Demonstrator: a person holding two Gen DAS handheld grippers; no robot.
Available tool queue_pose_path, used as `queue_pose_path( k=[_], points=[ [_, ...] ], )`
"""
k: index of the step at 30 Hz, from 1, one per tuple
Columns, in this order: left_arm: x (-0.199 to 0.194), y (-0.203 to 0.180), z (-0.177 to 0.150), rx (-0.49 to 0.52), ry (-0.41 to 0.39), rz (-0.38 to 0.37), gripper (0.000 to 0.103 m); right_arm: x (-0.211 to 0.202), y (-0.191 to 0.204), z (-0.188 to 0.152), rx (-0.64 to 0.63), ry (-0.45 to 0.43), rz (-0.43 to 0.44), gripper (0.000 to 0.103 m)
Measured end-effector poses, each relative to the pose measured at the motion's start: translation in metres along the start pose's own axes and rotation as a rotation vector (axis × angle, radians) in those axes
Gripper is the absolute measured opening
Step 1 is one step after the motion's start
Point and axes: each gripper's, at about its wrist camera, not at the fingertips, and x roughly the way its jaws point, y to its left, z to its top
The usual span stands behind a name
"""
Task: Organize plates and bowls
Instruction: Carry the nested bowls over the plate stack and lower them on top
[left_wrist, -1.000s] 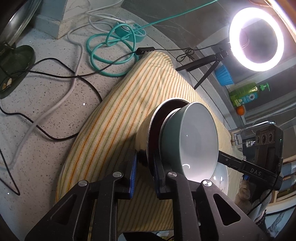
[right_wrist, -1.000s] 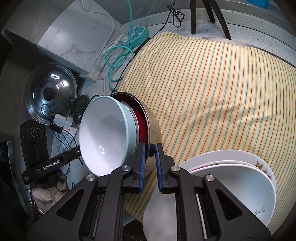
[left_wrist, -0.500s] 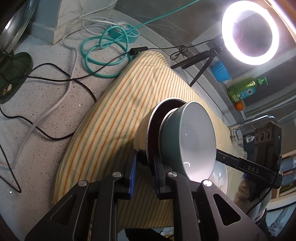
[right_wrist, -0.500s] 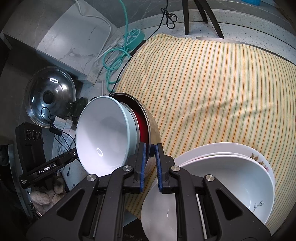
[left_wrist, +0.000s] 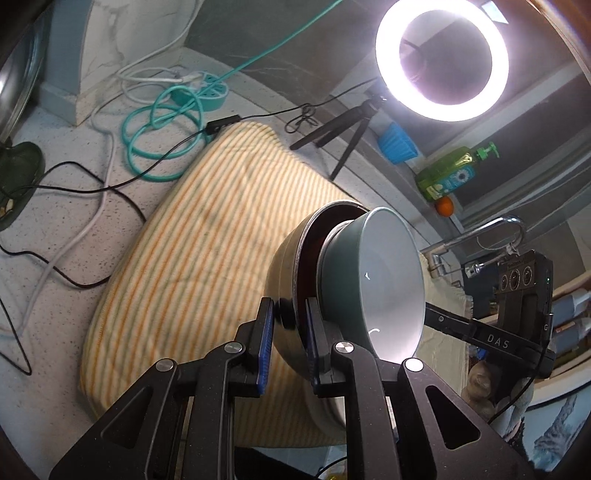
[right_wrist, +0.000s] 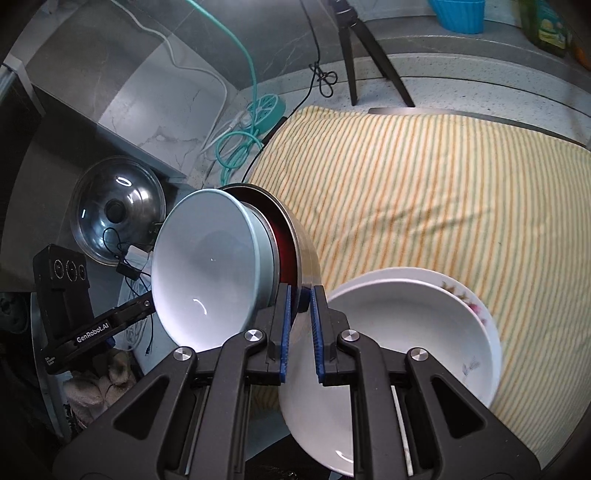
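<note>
Gripping one nested stack from opposite sides, the left claw (left_wrist: 288, 328) and right claw (right_wrist: 300, 312) are each clamped on the rim of the steel bowl (left_wrist: 282, 258), held tilted above the striped towel (left_wrist: 192, 258). One teal bowl (left_wrist: 384, 280) sits inside it. Two white plates (right_wrist: 399, 332) lie stacked at the towel's near edge, just beside the right claw. Most of the towel lies bare beyond.

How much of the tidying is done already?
Done: the green bowl sits nested inside the metal bowl, and the white plates are piled together on the striped cloth. In hand: both tongs, left and right, pinch the metal bowl's rim from opposite sides and hold the tilted stack above the cloth. Left: setting that bowl stack down somewhere tidy.
</note>
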Motion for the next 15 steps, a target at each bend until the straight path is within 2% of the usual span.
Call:
queue_pose_path(
  k=[9, 15],
  points=[
    [0.005, -0.041, -0.019, 0.053, -0.016, -0.014, 0.013, -0.038, -0.031, -0.019, 0.028, -0.038, -0.009, 0.012],
    [0.018, -0.06, -0.03, 0.081, 0.016, -0.033, 0.013, -0.057, -0.055, -0.03, 0.054, -0.052, -0.017, 0.011]
  ],
)
